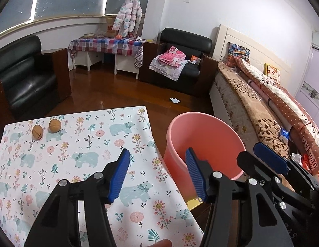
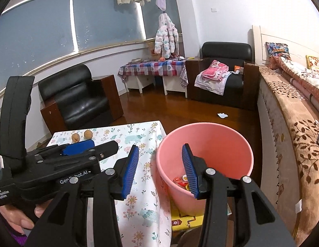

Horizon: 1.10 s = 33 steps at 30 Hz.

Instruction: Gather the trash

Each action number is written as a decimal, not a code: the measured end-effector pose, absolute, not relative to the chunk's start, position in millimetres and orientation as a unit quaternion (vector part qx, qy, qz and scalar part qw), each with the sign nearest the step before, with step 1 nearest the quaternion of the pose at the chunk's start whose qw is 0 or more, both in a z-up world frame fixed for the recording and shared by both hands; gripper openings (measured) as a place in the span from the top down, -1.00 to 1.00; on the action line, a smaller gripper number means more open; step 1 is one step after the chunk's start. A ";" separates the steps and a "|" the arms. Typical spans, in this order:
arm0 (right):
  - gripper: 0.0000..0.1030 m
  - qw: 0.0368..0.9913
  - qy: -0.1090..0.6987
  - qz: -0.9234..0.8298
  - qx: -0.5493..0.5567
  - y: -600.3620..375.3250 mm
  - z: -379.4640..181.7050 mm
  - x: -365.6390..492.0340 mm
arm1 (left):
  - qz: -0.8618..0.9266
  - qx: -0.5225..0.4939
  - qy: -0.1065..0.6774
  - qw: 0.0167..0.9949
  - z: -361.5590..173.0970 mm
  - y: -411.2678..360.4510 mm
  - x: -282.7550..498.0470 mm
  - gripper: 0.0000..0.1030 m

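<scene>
two walnuts (image 1: 45, 128) remain on the counter (image 1: 81, 164), side by side near its far left corner, well apart from both grippers. the pink bin (image 2: 206, 156) stands on the floor just beside the counter's right edge; the right wrist view shows red and yellow wrappers (image 2: 181, 182) lying at its bottom, so part of the collecting appears done. the left gripper (image 1: 157, 174) hangs over the counter's right edge, its jaws wide apart with nothing between them. the right gripper (image 2: 160, 168) hangs above the bin's near rim, its jaws parted at a middling width and likewise empty. a white scrap (image 2: 222, 115) lies on the floor beyond the bin, near the armchair; whether it counts as trash cannot be told. judgement: the task is partly complete; if the walnuts are trash, they are what is left on the counter, and neither gripper is yet near them. no other loose litter shows on the counter.
</scene>
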State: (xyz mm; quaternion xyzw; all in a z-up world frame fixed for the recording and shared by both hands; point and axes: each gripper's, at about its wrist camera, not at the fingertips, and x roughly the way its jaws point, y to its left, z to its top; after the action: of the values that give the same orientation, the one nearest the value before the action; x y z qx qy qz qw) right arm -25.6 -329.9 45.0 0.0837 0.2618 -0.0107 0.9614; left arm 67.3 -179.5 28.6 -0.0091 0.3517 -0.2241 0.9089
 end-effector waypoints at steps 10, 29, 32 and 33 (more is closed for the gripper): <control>0.14 0.958 0.260 -0.022 0.115 -331.6 41.3 -29.8 | -0.223 -0.006 0.342 0.913 33.7 -177.3 59.2 -0.09; 0.14 0.957 0.256 -0.032 0.136 -333.6 34.9 -31.9 | -0.218 -0.003 0.335 0.917 36.2 -178.1 54.9 -0.04; 0.14 0.957 0.258 -0.031 0.133 -330.3 34.1 -31.1 | -0.217 -0.001 0.334 0.917 36.0 -177.7 55.3 -0.04; 0.14 0.956 0.259 -0.031 0.132 -329.0 33.6 -30.7 | -0.217 -0.001 0.334 0.917 35.9 -177.5 55.4 -0.03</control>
State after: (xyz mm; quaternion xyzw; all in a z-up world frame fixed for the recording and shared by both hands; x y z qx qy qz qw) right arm -30.7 -329.0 33.6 0.1324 0.2585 -0.0307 0.9564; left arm 55.4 -177.5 35.9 -0.0010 0.3338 -0.2175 0.9172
